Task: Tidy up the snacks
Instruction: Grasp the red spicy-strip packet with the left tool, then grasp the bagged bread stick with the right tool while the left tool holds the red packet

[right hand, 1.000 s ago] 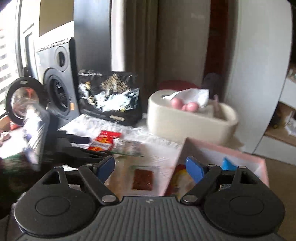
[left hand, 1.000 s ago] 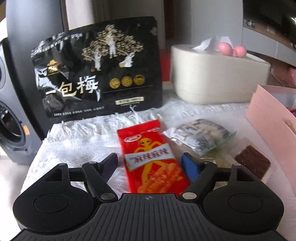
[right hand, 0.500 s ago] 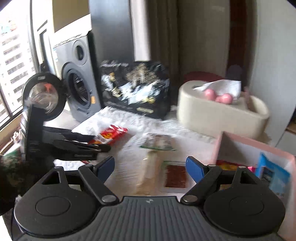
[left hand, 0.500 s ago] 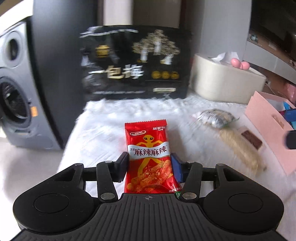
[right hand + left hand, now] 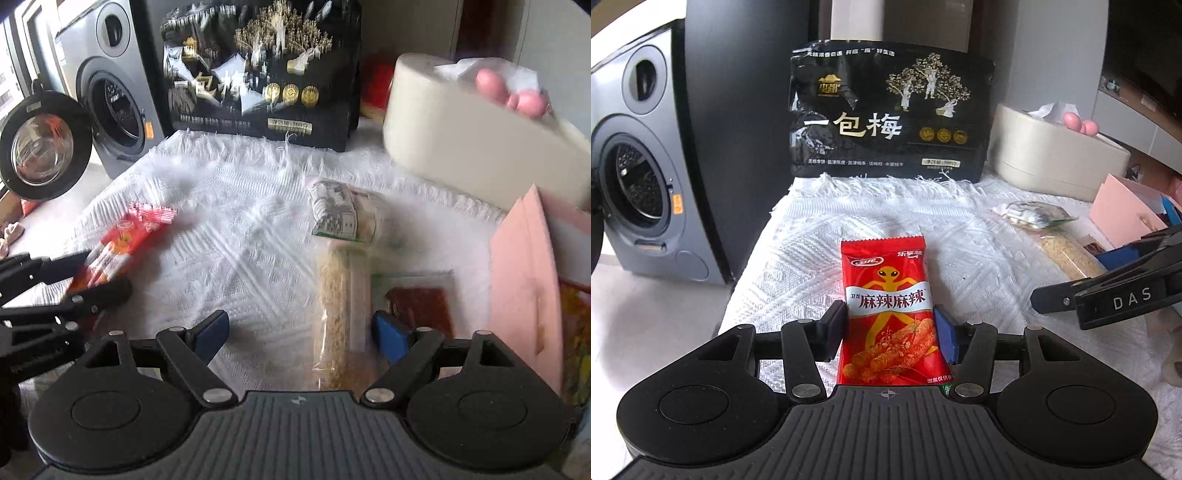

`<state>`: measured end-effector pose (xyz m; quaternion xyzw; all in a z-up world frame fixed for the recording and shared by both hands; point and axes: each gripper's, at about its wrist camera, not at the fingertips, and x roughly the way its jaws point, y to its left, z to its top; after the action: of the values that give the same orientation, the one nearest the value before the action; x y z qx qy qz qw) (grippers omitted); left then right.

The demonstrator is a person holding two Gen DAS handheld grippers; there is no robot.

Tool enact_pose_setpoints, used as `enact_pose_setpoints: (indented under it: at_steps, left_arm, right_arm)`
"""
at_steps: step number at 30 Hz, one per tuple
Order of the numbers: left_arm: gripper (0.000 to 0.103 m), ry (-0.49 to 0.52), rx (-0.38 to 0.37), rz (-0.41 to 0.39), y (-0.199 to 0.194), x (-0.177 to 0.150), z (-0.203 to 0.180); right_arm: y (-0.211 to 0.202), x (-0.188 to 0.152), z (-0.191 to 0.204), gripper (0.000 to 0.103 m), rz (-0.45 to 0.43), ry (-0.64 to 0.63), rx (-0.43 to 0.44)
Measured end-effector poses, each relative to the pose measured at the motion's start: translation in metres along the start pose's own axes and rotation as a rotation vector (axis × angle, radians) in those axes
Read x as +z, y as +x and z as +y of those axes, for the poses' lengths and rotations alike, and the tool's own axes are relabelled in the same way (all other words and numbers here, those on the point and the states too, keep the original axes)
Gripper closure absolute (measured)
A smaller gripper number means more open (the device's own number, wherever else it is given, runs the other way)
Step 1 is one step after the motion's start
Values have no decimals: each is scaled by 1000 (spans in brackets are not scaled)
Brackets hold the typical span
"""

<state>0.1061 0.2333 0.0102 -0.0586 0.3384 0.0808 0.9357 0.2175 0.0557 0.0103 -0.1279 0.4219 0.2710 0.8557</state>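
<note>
A red snack packet (image 5: 886, 288) with an orange figure lies on the white fringed cloth (image 5: 812, 258). My left gripper (image 5: 888, 317) has its pads against the packet's two long sides, and its jaws are opening slightly. In the right wrist view the same packet (image 5: 129, 236) sticks out of the left gripper (image 5: 105, 271) at the left. My right gripper (image 5: 299, 321) hangs open low over the cloth. A long clear packet of beige sticks (image 5: 332, 306) lies between its fingers, untouched.
A grey-green packet (image 5: 343, 214) and a brown square packet (image 5: 421, 306) lie beside the beige one. A pink box (image 5: 524, 295) holding snacks stands at the right. Behind are a large black bag (image 5: 890, 114), a cream tissue box (image 5: 1052, 158) and a grey washing machine (image 5: 639, 166).
My left gripper has closed in from wide open onto the red packet. My right gripper has dropped down and forward to the cloth, over the beige packet.
</note>
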Motion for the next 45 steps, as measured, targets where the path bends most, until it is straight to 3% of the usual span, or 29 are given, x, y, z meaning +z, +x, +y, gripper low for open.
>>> enact_pose_setpoints:
  at_steps: [6,10,17,21,24,29,34,37,38,41,45]
  left_arm:
    - [46,26,17,0,0,-1,-4]
    - [46,16,7,-3,1,-1,-3]
    - [47,29,8,0,1,-2,-3]
    - [49,-13,-15,-8,-1,-2,5]
    - [51,-32,23,-19,-10,-2,6]
    - [52,15,5,-104,-59,-6,-12]
    - [52,3,-22,-109,-104,-21,-34]
    - [52,-33,-24,-86,-121,-40,-44]
    - [52,-37,-29,-77,-126,-47,-48]
    - [52,-42,-42,-56,-141,-67,-57]
    - [52,-39,-30,-43,-154,-79,-59]
  right_arm:
    - [5,-4,2,2,-13,-5,25]
    - [3,-1,-2,2,0,-5,62]
    - [-9,-1,-12,63,-35,-4,75]
    - [-32,-5,-13,68,-42,7,168]
    - [-66,-16,-5,77,-87,-42,229]
    - [-121,-46,1,83,-137,-111,309]
    - [-154,-83,4,83,-153,-189,290]
    - [-155,-94,3,69,-156,-177,262]
    - [-151,-96,1,61,-162,-161,260]
    - [-132,-97,-2,59,-164,-130,215]
    - [-91,-86,-13,59,-73,14,294]
